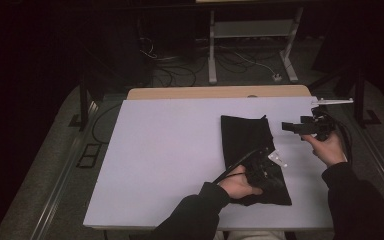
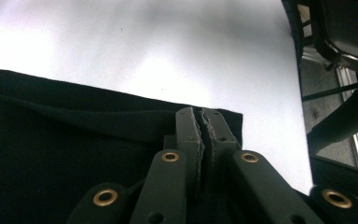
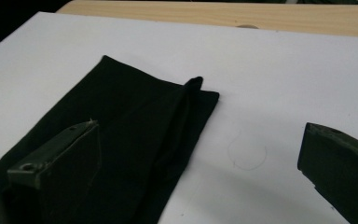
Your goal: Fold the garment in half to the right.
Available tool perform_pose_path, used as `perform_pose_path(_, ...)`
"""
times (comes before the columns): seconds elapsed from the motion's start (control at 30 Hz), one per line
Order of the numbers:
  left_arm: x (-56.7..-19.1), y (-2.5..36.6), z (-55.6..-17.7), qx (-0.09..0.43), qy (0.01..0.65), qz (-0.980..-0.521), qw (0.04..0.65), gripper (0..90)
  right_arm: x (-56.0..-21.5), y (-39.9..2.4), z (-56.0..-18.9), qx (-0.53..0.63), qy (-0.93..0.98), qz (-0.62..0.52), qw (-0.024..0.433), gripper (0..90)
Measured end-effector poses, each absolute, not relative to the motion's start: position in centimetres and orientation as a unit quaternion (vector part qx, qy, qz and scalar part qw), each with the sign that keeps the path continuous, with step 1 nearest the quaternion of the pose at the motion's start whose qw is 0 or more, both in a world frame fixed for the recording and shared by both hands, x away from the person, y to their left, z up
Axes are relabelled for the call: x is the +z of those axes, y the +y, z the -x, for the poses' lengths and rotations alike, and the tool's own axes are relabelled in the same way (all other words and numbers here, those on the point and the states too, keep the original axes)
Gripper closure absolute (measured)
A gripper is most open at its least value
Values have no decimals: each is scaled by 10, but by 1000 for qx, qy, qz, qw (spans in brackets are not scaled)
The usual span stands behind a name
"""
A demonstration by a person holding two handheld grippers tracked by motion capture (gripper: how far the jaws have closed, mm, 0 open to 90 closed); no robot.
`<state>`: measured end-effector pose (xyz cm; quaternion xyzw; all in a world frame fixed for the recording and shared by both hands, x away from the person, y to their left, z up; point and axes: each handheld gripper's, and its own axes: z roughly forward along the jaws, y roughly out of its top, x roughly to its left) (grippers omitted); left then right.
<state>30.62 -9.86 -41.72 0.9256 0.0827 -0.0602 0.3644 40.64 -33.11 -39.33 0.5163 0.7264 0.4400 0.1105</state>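
- Work surface: a white board (image 1: 170, 155) lay over a wooden table (image 1: 190, 92); the wood showed only as a strip along the far edge.
- Black cloth (image 1: 247, 142) lay flat on the right half of the board, long axis running from far to near. In the right gripper view the cloth (image 3: 121, 126) showed a raised fold or ridge running lengthwise near its right edge, ending in a small peak at the far end.
- Left gripper (image 1: 265, 172) sat low over the near part of the cloth, held in the left hand (image 1: 240, 185). A cable trailed from it toward the dark sleeve (image 1: 195, 215).
- In the left gripper view, the left gripper (image 2: 201, 126) had its jaws pressed together, with a thin layer of black cloth (image 2: 51, 154) apparently pinched between the pads near the cloth's corner. Board surface visible beyond the cloth edge.
- Right gripper (image 1: 292, 127) was held in the right hand (image 1: 327, 147) above the board, just off the cloth's right edge, near its far end; not touching the cloth.
- In the right gripper view, the right gripper (image 3: 200, 172) had its jaws spread wide, nothing between them; the left jaw overlapped the cloth in view, the right jaw sat over bare board.
- A faint circular mark (image 3: 247, 154) was visible on the board beside the cloth.
- Background beyond the table: dark floor with loose cables (image 1: 180, 70) and a light metal frame (image 1: 252, 42).
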Motion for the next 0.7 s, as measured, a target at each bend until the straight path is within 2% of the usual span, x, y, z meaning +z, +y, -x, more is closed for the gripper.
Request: perform_pose_path(0.7,-420,-113,-307,-62,78,-939,330,835,-393,-343,-366,460,715,-509,132,0)
